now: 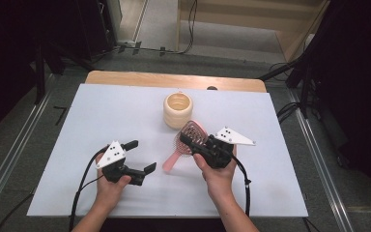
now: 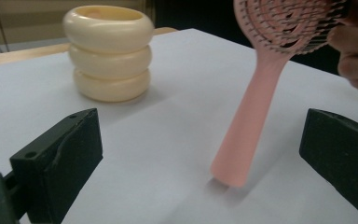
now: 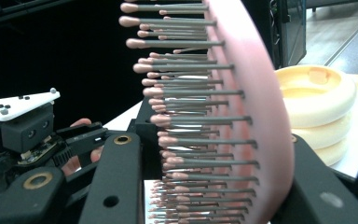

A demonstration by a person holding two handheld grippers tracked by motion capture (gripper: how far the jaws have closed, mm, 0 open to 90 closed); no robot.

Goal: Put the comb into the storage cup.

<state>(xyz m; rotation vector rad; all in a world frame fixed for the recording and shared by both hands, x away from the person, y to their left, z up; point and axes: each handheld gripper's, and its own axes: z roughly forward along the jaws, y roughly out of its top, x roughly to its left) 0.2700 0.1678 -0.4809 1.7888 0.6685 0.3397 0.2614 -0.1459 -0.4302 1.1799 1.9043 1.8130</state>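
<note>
A pink hairbrush stands tilted, its handle tip touching the white table cover while its head is lifted. My right gripper is shut on the brush head. In the right gripper view the bristled head is clamped between the two black jaws of the right gripper. My left gripper is open, just left of the handle and apart from it. In the left gripper view the handle rises beyond the wide gap of the left gripper. A cream ribbed cup stands upright behind the brush.
The white cover spreads over a wooden table. The cream cup is close behind the brush head. Black cables trail from both grippers toward the front edge. Dark stands and floor cables surround the table.
</note>
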